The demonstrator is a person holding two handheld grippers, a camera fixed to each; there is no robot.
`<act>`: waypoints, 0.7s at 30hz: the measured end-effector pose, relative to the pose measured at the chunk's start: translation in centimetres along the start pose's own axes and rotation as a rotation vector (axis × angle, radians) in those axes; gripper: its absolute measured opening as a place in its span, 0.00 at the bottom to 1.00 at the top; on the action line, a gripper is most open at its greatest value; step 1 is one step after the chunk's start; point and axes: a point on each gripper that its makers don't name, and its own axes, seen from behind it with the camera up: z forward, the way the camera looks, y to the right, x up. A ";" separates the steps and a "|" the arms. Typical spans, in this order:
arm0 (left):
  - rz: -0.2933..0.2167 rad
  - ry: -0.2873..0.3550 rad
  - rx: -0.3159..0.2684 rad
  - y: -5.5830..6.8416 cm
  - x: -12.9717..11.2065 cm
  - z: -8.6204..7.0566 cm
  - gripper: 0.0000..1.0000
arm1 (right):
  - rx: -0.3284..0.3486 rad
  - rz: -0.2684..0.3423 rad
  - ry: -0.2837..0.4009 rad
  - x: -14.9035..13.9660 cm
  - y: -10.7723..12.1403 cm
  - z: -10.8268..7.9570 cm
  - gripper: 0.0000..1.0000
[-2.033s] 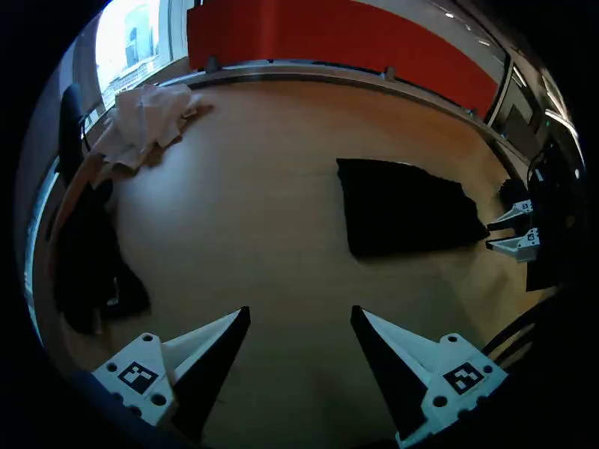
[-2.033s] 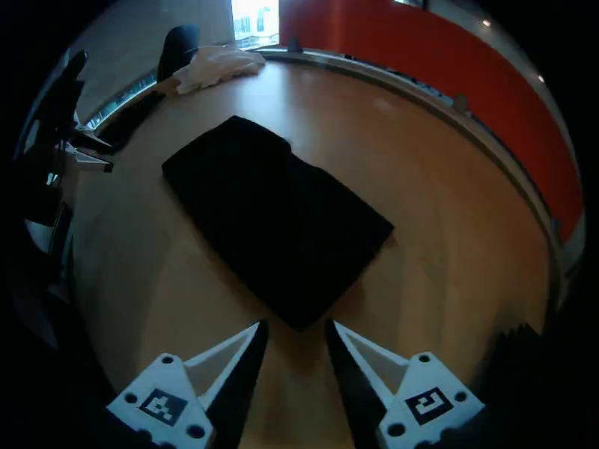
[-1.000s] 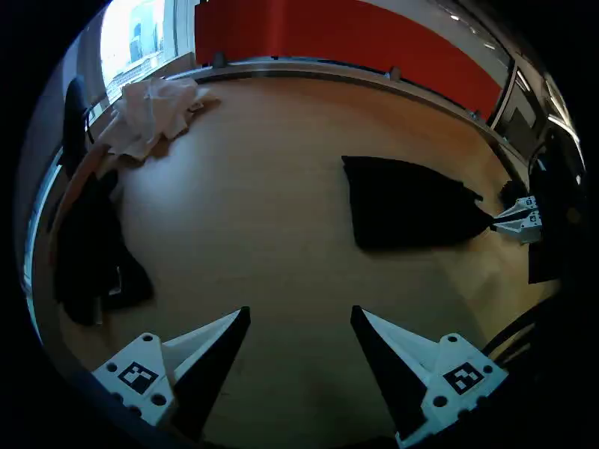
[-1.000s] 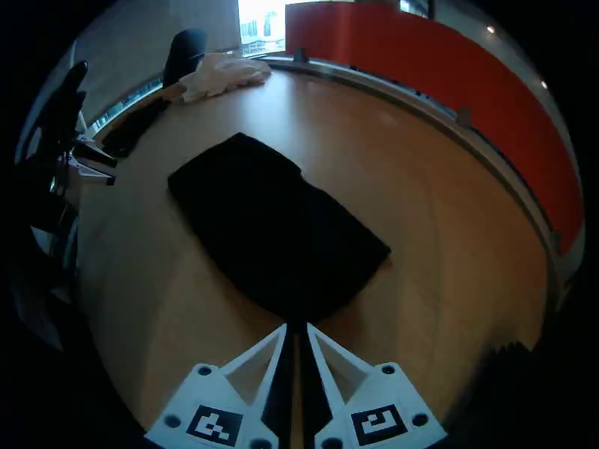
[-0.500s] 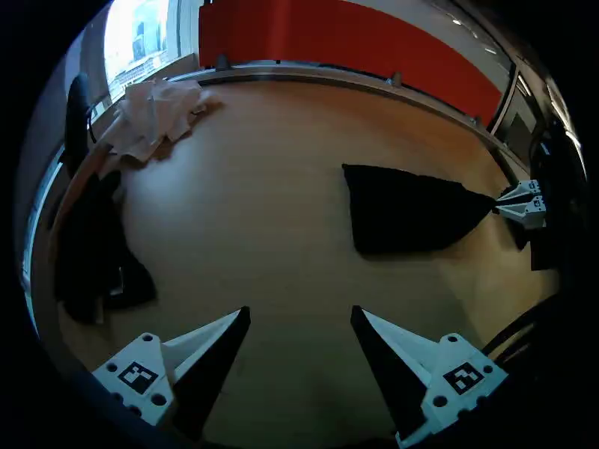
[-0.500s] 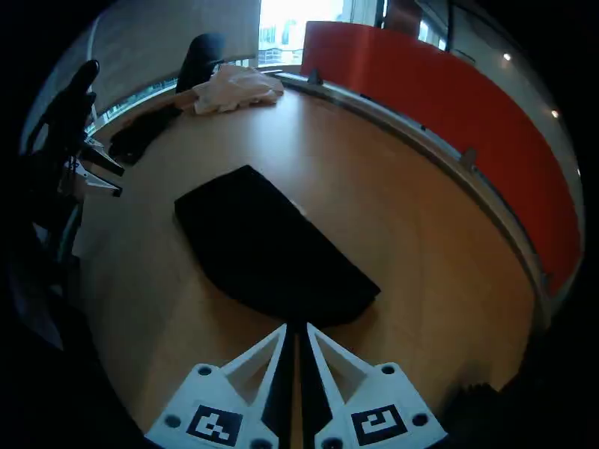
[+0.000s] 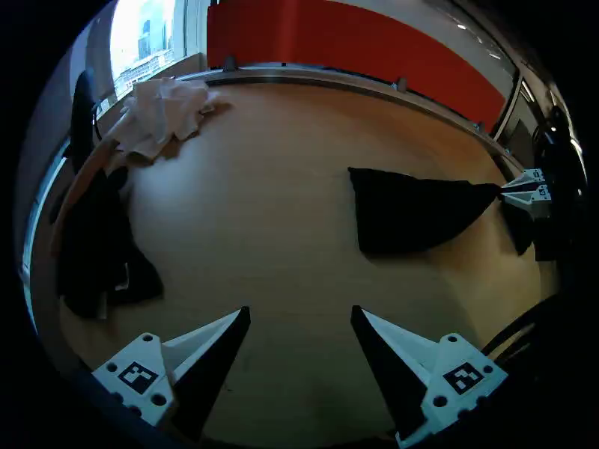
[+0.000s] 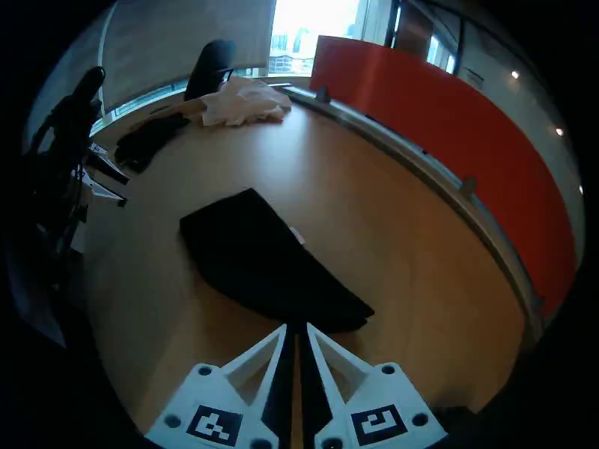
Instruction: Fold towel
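Right gripper [image 8: 298, 331] is clenched on the black towel [image 8: 254, 262] corner at 6 o'clock; if yanked, that thin pinch could be lost.

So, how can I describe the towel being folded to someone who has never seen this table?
Look at the wooden table beside the red panel. Near its middle lies a black towel, one corner pinched by the right gripper. The white cloth and the dark heap at the window end are crumpled and untouched.
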 end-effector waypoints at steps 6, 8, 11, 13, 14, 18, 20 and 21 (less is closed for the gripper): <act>-0.010 0.008 0.003 0.0 -0.1 -0.2 1.00 | -0.004 -0.024 0.020 1.6 0.4 -0.8 0.04; -0.015 0.011 0.005 -0.1 -0.1 -0.3 1.00 | -0.005 -0.031 0.024 2.1 0.6 -1.0 0.04; -0.026 0.015 0.007 -0.2 -0.2 -0.4 1.00 | -0.003 -0.038 0.026 2.5 0.7 -1.1 0.04; -0.032 0.017 0.008 -0.3 -0.3 -0.5 1.00 | 0.000 -0.044 0.027 2.7 0.7 -1.1 0.04; -0.036 0.019 0.009 -0.3 -0.3 -0.6 1.00 | 0.001 -0.048 0.027 2.8 0.7 -1.1 0.04; -0.046 0.024 0.015 -0.6 -0.5 -0.8 1.00 | 0.010 -0.070 0.031 3.7 0.5 -0.9 0.04; -0.052 0.027 0.016 -0.7 -0.6 -0.9 1.00 | 0.017 -0.084 0.034 4.3 0.3 -0.8 0.04; -0.055 0.029 0.017 -0.8 -0.6 -1.0 1.00 | 0.022 -0.090 0.036 4.7 0.2 -0.6 0.04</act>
